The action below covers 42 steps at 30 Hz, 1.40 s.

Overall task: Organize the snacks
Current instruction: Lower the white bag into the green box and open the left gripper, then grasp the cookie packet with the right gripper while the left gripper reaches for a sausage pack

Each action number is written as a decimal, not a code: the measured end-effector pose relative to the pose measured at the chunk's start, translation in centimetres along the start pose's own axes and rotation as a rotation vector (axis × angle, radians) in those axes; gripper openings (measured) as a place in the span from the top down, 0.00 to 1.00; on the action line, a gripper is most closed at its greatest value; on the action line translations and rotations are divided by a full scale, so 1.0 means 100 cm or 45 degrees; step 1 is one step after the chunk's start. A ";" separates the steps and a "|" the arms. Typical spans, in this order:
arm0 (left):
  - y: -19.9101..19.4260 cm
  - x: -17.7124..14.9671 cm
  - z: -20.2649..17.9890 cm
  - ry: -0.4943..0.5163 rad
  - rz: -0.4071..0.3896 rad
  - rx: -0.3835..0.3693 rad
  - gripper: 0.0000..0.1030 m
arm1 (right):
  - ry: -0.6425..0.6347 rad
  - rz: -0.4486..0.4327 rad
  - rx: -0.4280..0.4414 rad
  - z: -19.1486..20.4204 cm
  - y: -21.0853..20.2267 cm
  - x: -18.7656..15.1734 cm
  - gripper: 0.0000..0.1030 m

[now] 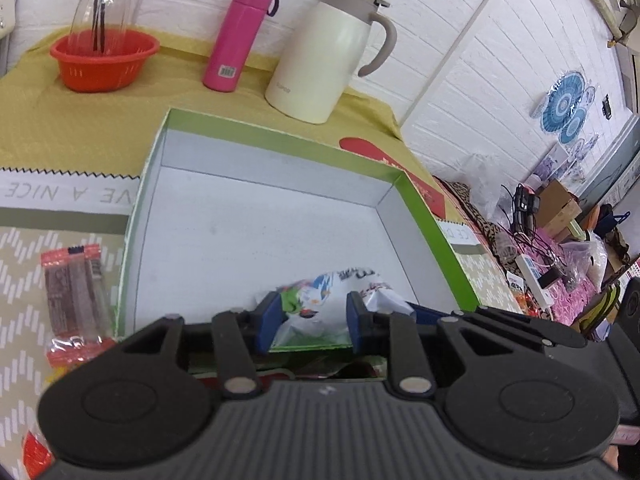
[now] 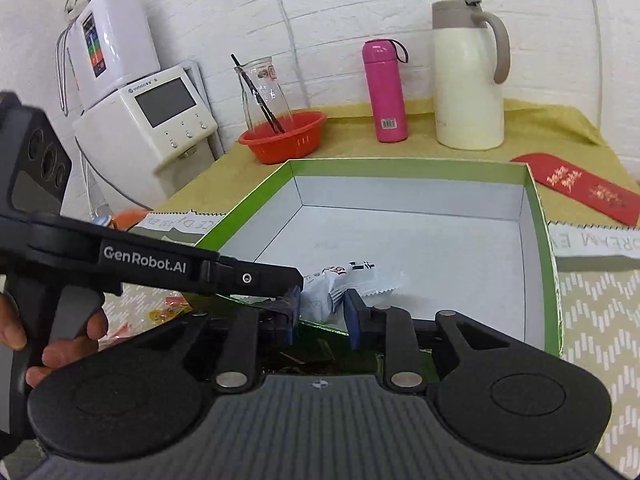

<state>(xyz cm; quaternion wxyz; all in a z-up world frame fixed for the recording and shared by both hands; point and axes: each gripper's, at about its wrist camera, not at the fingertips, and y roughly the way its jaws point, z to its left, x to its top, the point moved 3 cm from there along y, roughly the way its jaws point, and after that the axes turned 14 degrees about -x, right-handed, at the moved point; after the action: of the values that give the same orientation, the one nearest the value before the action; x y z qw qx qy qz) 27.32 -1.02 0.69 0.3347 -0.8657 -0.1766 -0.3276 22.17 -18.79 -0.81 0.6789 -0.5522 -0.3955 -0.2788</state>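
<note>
A green box (image 1: 424, 216) with a white inside lies open on the table; it also shows in the right wrist view (image 2: 540, 216). My left gripper (image 1: 314, 314) is shut on a colourful white snack packet (image 1: 320, 300) at the box's near edge. My right gripper (image 2: 322, 312) is shut on a small white snack packet (image 2: 352, 280), also at the near edge, beside the left gripper's arm (image 2: 160, 264). A red-ended packet of brown snack sticks (image 1: 74, 292) lies on the mat left of the box.
Behind the box stand a red basket (image 1: 104, 60) with a glass carafe, a pink flask (image 1: 236, 36) and a cream thermos jug (image 1: 328, 52). A red envelope (image 2: 576, 188) lies at the right. A white appliance (image 2: 148, 120) stands off the table's left.
</note>
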 end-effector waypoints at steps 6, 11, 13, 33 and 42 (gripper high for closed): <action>-0.051 0.005 -0.022 0.050 -0.281 -0.028 0.15 | -0.153 -0.240 -0.121 0.006 -0.037 -0.002 0.00; -0.086 -0.019 -0.051 0.205 -0.331 0.070 0.15 | -0.119 -0.292 -0.135 0.007 -0.085 -0.023 0.00; -0.097 -0.035 -0.059 0.237 -0.334 0.110 0.15 | -0.114 -0.298 -0.126 0.008 -0.103 -0.036 0.00; -0.121 -0.184 -0.054 0.046 -0.195 0.228 0.15 | 0.032 -0.016 -0.365 -0.002 -0.117 -0.148 0.00; -0.111 -0.186 -0.062 0.038 -0.156 0.180 0.15 | -0.024 -0.013 -0.396 -0.004 -0.117 -0.156 0.03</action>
<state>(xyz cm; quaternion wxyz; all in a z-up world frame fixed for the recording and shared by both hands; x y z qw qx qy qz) 5.30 0.99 -3.45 0.3768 -0.8226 -0.2468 -0.3471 4.39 -22.80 -7.83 0.5800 -0.6513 -0.3567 -0.3349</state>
